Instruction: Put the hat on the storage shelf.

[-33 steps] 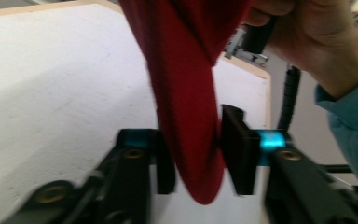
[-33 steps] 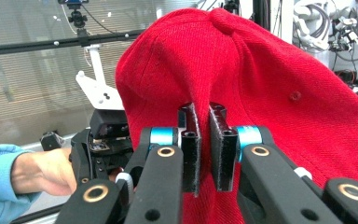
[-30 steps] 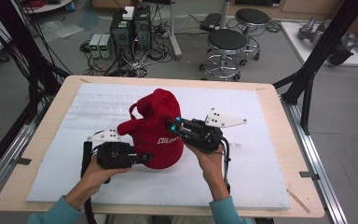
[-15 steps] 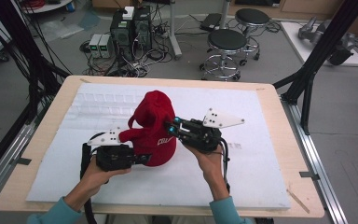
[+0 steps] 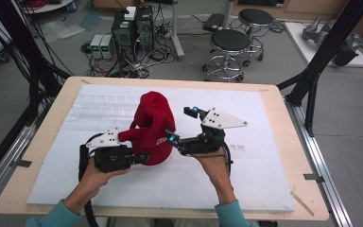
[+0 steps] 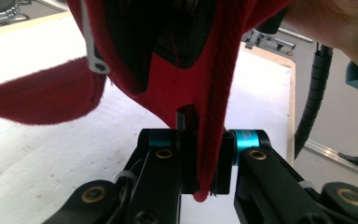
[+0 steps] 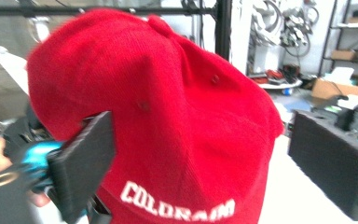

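High view shows a red cap (image 5: 152, 125) standing tall above the white mat (image 5: 264, 175) on the worktop (image 5: 293, 156), held up between the two claws. It looks light and soft: the knitted crown sags and folds where it has no support, so it should bend rather than slip, and only the brim (image 6: 37, 100) seems likely to keep its shape. The stitched lower edge is the sensible place to take it, since the doubled fabric there gives the pads something firm.

The left claw (image 5: 139, 158) has exactly that hold. In the left gripper view its jaws stand narrow, pinching a fold of the cap's red edge between them, with the rest of the cap rising above and the brim hanging off to one side.

The right claw (image 5: 172, 140) sits just beside the cap's front, at the white lettering. In the right gripper view its jaws stand wide, one pad (image 7: 81, 158) against the fabric and the other well clear, so it grips nothing.
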A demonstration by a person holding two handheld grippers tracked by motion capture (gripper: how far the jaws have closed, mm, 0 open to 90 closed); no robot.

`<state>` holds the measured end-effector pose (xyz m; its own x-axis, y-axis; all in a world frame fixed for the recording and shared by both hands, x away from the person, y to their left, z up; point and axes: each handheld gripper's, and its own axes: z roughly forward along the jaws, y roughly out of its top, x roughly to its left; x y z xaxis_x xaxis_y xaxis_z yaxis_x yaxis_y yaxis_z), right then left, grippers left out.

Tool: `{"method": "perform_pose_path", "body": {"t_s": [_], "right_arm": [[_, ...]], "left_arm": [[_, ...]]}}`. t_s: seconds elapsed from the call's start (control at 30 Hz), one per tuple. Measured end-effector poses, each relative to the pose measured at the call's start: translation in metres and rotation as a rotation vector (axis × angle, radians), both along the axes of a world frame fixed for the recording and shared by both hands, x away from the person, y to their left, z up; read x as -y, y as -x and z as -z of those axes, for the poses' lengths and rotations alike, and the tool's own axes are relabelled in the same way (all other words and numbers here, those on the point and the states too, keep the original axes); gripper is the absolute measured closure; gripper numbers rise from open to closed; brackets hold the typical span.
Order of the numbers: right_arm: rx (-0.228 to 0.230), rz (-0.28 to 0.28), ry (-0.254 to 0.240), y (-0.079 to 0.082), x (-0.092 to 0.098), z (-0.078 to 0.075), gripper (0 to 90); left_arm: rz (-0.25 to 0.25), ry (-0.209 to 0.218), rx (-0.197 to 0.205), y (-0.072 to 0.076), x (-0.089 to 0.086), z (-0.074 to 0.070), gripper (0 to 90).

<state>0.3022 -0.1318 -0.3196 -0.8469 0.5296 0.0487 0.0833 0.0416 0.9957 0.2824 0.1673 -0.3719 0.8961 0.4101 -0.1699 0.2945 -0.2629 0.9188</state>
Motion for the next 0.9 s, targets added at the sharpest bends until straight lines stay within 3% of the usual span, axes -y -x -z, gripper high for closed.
{"method": "perform_pose_path", "body": {"t_s": [0.07, 0.4, 0.53, 0.67, 0.9], "right_arm": [[-0.018, 0.020, 0.016, 0.000, 0.001, 0.001, 0.5], [-0.024, 0.074, 0.082, 0.004, 0.018, 0.003, 0.5], [-0.027, 0.096, 0.100, 0.006, 0.027, 0.004, 0.4], [-0.045, 0.123, 0.122, 0.008, 0.039, 0.011, 0.4], [-0.060, 0.189, 0.119, 0.017, 0.066, 0.026, 0.5]], "left_arm": [[-0.010, -0.003, 0.007, -0.001, -0.002, -0.003, 85.1], [-0.100, -0.018, 0.080, -0.012, -0.021, -0.028, 85.0], [-0.158, -0.017, 0.123, -0.022, -0.030, -0.040, 85.0], [-0.205, -0.050, 0.160, -0.032, -0.036, -0.049, 85.1], [-0.293, -0.066, 0.219, -0.054, -0.049, -0.060, 85.0]]}}
